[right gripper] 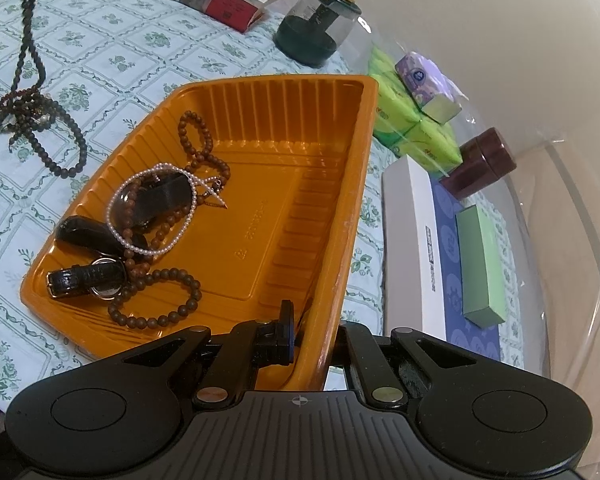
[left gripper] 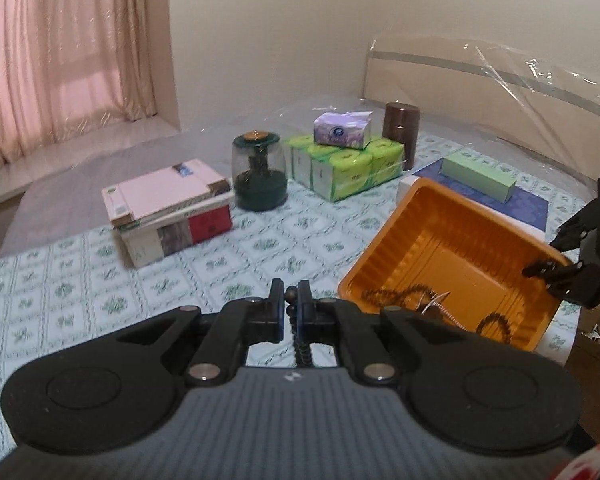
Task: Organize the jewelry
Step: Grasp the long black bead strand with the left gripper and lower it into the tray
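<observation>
Pinched tight, the left gripper [left gripper: 291, 300] had its jaws clamped on a dark beaded necklace [right gripper: 28, 40], a couple of round beads showing between the pads and the strand hanging straight below them. From the right wrist view that same strand ran down in a doubled line to a knotted heap of small dark beads lying on the tablecloth [right gripper: 100, 56], a loose loop trailing off toward the tray. Over on the other side, the right gripper [right gripper: 312, 332] was closed on the near rim of the orange tray [right gripper: 340, 208], one finger inside the wall and one outside, and the tray sat tilted. Inside it lay one pearl bracelet [right gripper: 152, 212], white and fine, draped over a long string of brown wooden beads [right gripper: 160, 280] that looped from one end of the tray to the other, and one black-strapped wristwatch [right gripper: 88, 280] with a round case beside a glossy black piece I couldn't identify. Further out stood one green glass jar [left gripper: 260, 176], two stacked boxes [left gripper: 168, 208], a block of green tissue packs [left gripper: 344, 168] with one purple pack [left gripper: 342, 130] on top, and one brown canister [left gripper: 401, 136].
</observation>
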Motion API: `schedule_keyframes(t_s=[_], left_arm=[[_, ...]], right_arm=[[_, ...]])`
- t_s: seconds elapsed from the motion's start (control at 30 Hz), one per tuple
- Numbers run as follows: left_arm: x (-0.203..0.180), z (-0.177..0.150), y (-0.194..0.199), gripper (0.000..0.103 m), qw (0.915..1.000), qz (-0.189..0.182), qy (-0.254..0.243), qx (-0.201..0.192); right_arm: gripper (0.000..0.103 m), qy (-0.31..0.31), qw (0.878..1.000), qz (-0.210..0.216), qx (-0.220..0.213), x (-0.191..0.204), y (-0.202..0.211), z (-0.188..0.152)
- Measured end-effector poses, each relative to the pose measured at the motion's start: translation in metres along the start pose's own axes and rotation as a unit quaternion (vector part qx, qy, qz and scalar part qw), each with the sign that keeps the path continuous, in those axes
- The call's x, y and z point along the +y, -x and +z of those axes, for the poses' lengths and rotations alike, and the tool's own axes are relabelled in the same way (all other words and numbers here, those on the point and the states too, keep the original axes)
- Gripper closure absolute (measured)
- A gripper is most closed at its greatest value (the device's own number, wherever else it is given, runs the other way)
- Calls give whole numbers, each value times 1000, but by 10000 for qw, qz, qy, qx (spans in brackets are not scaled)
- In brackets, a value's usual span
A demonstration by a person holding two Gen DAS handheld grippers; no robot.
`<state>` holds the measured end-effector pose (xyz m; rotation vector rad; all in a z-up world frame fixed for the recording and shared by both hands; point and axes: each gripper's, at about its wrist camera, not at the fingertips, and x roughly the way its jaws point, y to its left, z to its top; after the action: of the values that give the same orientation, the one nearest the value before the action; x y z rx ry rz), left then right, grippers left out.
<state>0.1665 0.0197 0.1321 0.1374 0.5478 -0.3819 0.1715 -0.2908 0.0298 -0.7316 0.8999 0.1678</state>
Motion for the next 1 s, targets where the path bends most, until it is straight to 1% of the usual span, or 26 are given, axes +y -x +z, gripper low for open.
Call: schedule_keyframes(t_s=[0.3, 0.47, 0.6, 0.67, 0.77, 1.0], left_arm=[[-29, 39, 7, 98, 9983, -428, -210, -343], [-53, 59, 4, 98, 9954, -788, -228, -502], [-79, 74, -2, 98, 9909, -1165, -290, -611], [-91, 80, -4, 98, 9883, -1342, -328, -648], [-109, 86, -8, 98, 9855, -1498, -440, -660], [-127, 93, -14, 98, 9818, -1713, -522, -629]], right_arm=[[98, 16, 10000, 1, -15, 0, 1, 2], [98, 5, 10000, 18, -24, 0, 1, 3], [98, 1, 10000, 25, -25, 0, 1, 3], [98, -7, 10000, 30, -27, 0, 0, 3], [98, -15, 10000, 33, -27, 0, 0, 2], [98, -40, 10000, 58, -52, -1, 0, 1]])
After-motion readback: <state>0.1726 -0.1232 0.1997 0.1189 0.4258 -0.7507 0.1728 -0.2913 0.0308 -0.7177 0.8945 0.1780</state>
